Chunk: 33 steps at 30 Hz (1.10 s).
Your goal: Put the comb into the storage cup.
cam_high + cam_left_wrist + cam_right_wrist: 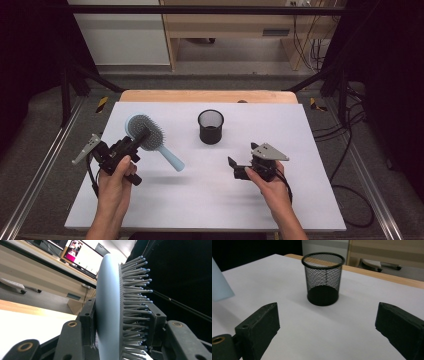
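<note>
I'm holding the light blue hairbrush (150,136) by its head in the left gripper (141,136), lifted over the table's left side. It's feeling light and stiff, though those bristles are squishing, so a handle grip would probably be steadier. The right gripper (234,167) is hanging wide open, facing the mesh cup (323,278).

A: Describe the left gripper (131,146) hardware.

B: Black body; a light grey bar projects from its rear end and a black cable loops below it. Each black jaw link carries a brass-coloured bushing near its base.

A: And the right gripper (239,168)?

B: Black frame with a grey three-cornered plate on top, dark fastener holes in that plate, and a black cable trailing behind. Its jaw pads (263,321) are thick, blunt and matt black. Both forearms are uncovered, with no sleeves.
</note>
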Motion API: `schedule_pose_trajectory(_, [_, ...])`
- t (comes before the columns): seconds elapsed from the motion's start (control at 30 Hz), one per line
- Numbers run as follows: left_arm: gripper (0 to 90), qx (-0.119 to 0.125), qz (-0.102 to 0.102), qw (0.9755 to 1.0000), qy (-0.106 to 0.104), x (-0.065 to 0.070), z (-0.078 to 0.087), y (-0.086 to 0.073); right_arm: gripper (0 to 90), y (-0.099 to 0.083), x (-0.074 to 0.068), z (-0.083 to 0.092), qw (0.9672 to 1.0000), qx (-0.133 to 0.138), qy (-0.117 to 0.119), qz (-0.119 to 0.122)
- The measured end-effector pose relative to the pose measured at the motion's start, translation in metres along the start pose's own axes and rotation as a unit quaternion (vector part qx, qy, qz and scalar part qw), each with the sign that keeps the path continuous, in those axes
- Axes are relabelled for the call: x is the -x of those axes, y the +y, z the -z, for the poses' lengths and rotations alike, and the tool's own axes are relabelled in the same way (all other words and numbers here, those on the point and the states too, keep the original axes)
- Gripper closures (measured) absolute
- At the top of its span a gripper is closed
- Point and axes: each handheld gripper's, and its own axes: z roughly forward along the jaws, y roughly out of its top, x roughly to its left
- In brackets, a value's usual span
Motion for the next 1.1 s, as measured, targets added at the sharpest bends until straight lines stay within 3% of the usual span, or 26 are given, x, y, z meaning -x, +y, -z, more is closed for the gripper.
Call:
schedule_pose_trajectory(0.13, [52.6, 0.001, 0.000, 1.0000, 0.003, -0.001, 0.001, 0.001, 6.0, -0.006, 0.011, 0.013, 0.9999, -0.006, -0.011, 0.007])
schedule_pose_trajectory(0.27, [52.6, 0.005, -0.002, 1.0000, 0.004, -0.001, 0.001, 0.001, 6.0, -0.012, 0.020, 0.028, 0.9997, 0.013, -0.021, 0.004])
schedule_pose_trajectory(0.37, [52.6, 0.006, -0.004, 1.0000, 0.007, -0.001, 0.001, 0.001, 6.0, -0.018, 0.026, 0.032, 0.9995, 0.008, -0.029, 0.005])
schedule_pose_trajectory(0.47, [52.6, 0.004, -0.005, 1.0000, 0.006, -0.001, 0.000, 0.000, 6.4, -0.022, 0.032, 0.033, 0.9996, 0.005, -0.029, -0.002])
schedule_pose_trajectory(0.63, [52.6, 0.002, -0.009, 1.0000, 0.004, 0.001, -0.003, -0.002, 6.6, -0.023, 0.042, 0.038, 0.9990, 0.023, -0.032, -0.023])
schedule_pose_trajectory(0.8, [52.5, 0.003, -0.016, 0.9998, 0.008, 0.001, -0.001, -0.001, 6.6, -0.025, 0.047, 0.039, 0.9987, 0.025, -0.031, -0.032])
schedule_pose_trajectory(0.93, [52.5, 0.001, -0.017, 0.9998, 0.010, 0.002, 0.001, -0.002, 6.6, -0.025, 0.045, 0.040, 0.9991, 0.022, -0.029, -0.023])
schedule_pose_trajectory(1.1, [52.6, -0.003, -0.023, 0.9997, 0.004, 0.011, -0.004, -0.003, 6.8, -0.026, 0.044, 0.040, 0.9989, 0.020, -0.032, -0.028])
